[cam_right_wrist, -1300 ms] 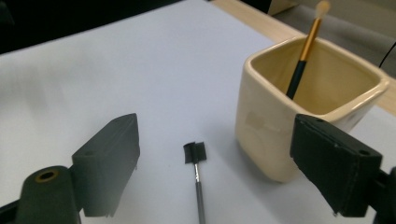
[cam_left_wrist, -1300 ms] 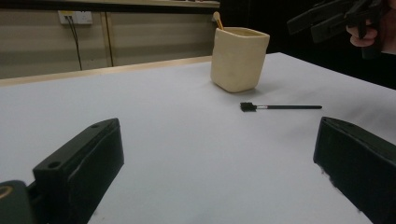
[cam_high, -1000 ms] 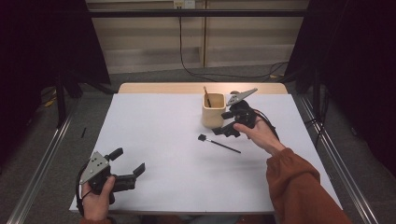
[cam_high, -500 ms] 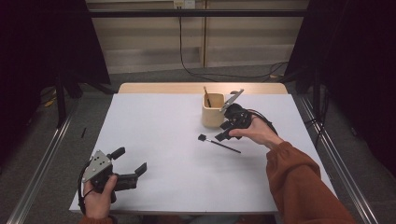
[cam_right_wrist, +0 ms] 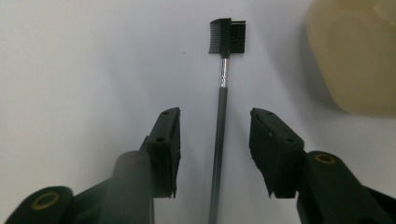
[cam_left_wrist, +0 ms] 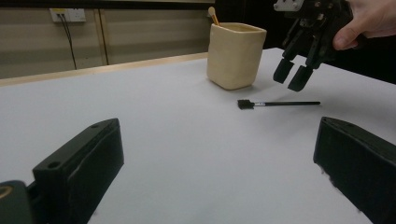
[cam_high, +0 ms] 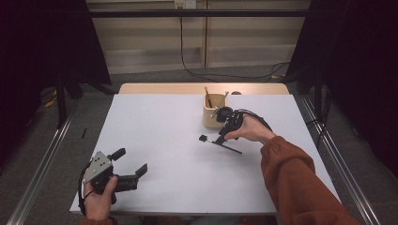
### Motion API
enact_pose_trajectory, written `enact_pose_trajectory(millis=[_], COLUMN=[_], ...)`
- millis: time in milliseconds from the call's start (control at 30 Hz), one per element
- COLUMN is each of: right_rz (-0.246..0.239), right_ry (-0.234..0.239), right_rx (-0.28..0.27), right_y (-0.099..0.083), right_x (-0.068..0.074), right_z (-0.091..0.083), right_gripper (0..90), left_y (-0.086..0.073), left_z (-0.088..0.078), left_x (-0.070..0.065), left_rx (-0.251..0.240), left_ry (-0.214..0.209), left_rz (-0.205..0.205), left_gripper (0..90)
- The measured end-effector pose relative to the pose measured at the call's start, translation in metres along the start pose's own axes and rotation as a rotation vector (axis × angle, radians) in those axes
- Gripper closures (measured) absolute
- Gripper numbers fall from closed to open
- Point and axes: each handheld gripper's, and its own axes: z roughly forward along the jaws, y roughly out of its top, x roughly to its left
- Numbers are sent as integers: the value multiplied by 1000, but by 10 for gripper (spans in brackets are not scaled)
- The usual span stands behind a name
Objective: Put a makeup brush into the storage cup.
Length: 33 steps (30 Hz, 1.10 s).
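High view: white table [cam_high: 155, 140] with a beige cup [cam_high: 213, 111] near the far edge, right of centre, 2 thin sticks standing in it. Just in front of the cup, a black brush [cam_high: 219, 143] lying flat, head toward the left. Right gripper [cam_high: 220, 139] tilted down over the brush handle, held by the right hand [cam_high: 248, 130] in a rust sleeve. Left gripper [cam_high: 129, 165] near the front left corner, jaws spread wide, nothing between them.

Left gripper view: 2 black jaws far apart over bare table. Beyond, cup [cam_left_wrist: 235, 55], brush [cam_left_wrist: 275, 103], right gripper [cam_left_wrist: 293, 74] hanging above the handle.

Right gripper view: jaws parted, 1 on each side of the brush [cam_right_wrist: 221, 116] handle, not touching it. Comb-and-bristle head pointing away; cup [cam_right_wrist: 355, 56] at upper right.
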Motion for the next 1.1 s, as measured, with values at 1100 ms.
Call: enact_pose_trajectory(millis=[1100], right_rz=[-62], right_ry=[-24], right_rx=[154], right_y=[21], right_x=[-7], right_z=[39], right_gripper=[783], left_y=[-1], left_z=[1], left_x=[0], left_rx=[14], left_ry=[-11], left_rz=[14], left_gripper=[18])
